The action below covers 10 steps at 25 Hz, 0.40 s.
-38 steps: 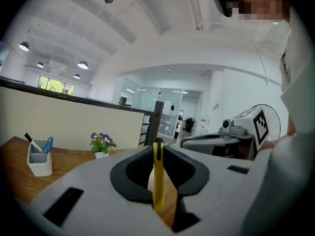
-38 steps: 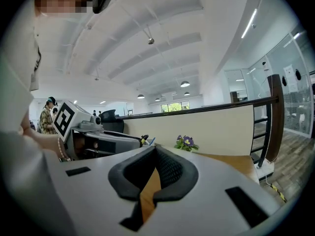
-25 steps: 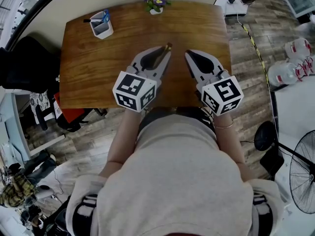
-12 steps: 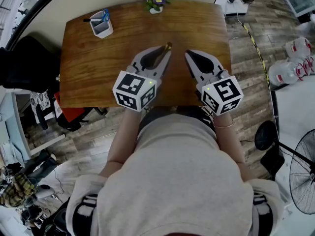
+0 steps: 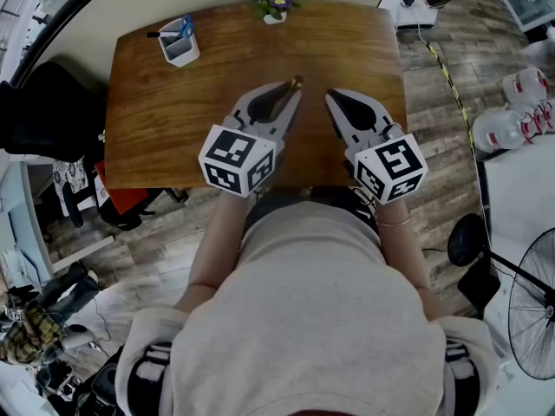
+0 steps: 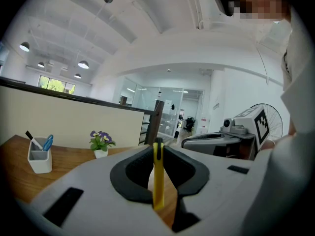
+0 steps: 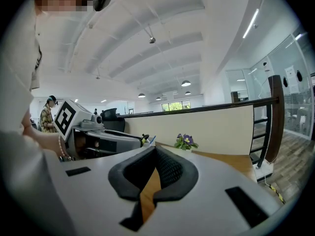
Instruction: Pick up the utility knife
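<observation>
From the head view, you hold both tools side by side above the wooden table (image 5: 165,120), well apart from the pen cup (image 5: 179,46) and flower pot (image 5: 274,5); the utility knife (image 5: 294,83) pokes past the tips of your left gripper (image 5: 284,96), seemingly clear of the wood, so the pick-up looks done; in the left gripper view, the jaws pinch the yellow knife on edge, pads on its flat sides, likely the firmest hold; in the right gripper view, your right gripper (image 7: 154,151) is pressed together on nothing, simply kept aside.
</observation>
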Motion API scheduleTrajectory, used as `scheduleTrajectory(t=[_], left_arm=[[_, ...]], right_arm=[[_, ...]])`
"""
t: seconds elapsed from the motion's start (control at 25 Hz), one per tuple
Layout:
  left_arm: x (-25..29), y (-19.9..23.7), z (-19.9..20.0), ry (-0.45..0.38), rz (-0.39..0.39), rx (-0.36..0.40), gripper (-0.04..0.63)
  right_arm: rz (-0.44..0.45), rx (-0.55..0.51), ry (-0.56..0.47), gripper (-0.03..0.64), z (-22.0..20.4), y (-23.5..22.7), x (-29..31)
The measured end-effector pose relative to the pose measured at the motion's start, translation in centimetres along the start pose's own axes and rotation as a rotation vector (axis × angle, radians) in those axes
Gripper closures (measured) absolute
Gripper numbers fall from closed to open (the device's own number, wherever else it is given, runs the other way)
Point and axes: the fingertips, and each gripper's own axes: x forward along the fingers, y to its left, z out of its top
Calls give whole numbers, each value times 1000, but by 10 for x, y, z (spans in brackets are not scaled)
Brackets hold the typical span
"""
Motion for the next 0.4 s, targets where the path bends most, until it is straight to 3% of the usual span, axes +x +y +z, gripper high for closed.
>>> scheduleTrajectory(t=[0.4], left_arm=[[1,-4,-1,5,-15,2,517]], right_arm=[[-14,14,0,606,-3,-3,-3]])
